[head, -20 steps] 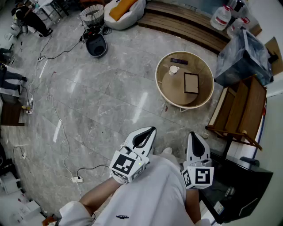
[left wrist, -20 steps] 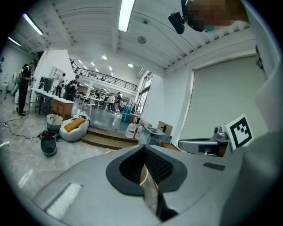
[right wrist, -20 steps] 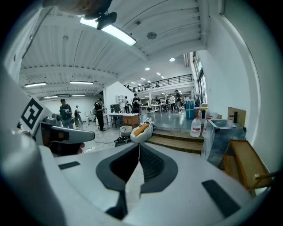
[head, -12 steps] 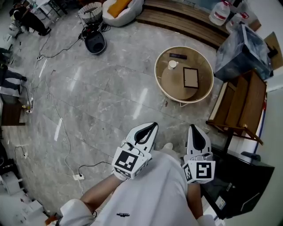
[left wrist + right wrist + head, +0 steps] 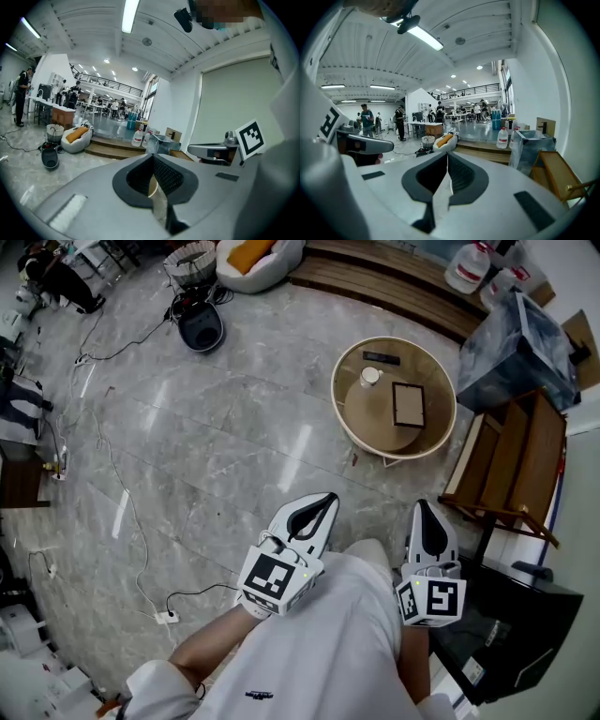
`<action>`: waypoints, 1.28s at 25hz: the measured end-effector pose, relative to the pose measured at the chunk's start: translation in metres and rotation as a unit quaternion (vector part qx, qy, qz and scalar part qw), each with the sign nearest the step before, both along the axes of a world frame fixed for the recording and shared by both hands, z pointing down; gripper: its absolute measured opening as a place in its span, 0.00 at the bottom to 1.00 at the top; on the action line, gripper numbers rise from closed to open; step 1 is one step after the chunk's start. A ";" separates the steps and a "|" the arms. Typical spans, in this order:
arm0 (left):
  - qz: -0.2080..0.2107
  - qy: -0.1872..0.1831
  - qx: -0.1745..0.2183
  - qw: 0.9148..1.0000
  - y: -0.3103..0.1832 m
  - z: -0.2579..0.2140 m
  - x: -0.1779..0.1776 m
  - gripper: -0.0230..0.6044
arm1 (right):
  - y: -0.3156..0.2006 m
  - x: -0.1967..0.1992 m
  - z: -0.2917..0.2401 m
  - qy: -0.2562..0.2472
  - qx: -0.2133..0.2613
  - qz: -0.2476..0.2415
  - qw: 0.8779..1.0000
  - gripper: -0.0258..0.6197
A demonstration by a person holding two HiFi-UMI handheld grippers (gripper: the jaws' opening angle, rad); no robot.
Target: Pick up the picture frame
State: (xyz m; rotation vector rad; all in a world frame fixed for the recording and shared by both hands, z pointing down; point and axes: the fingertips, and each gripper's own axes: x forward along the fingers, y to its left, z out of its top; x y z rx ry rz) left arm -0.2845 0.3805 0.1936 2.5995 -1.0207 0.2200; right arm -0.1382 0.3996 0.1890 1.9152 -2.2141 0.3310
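The picture frame, dark-edged with a pale centre, lies flat on a round tan table far ahead of me in the head view. A white cup and a dark remote lie beside it. My left gripper and my right gripper are held close to my body, well short of the table, both pointing toward it. In the left gripper view the left gripper is shut and empty. In the right gripper view the right gripper is likewise shut with nothing in it.
A folded wooden chair leans just right of the table, with a plastic-wrapped bin behind it. A black cabinet stands at my right. Cables trail over the marble floor at left. A wooden step runs along the back.
Both grippers have edged slightly forward toward the table, still shut. The shoe seen between them earlier is now hidden.
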 end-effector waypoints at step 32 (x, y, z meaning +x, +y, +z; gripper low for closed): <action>-0.032 -0.066 -0.020 0.997 -0.247 0.015 0.307 0.04 | -0.260 0.284 0.032 -0.063 -0.034 -0.072 0.995 0.05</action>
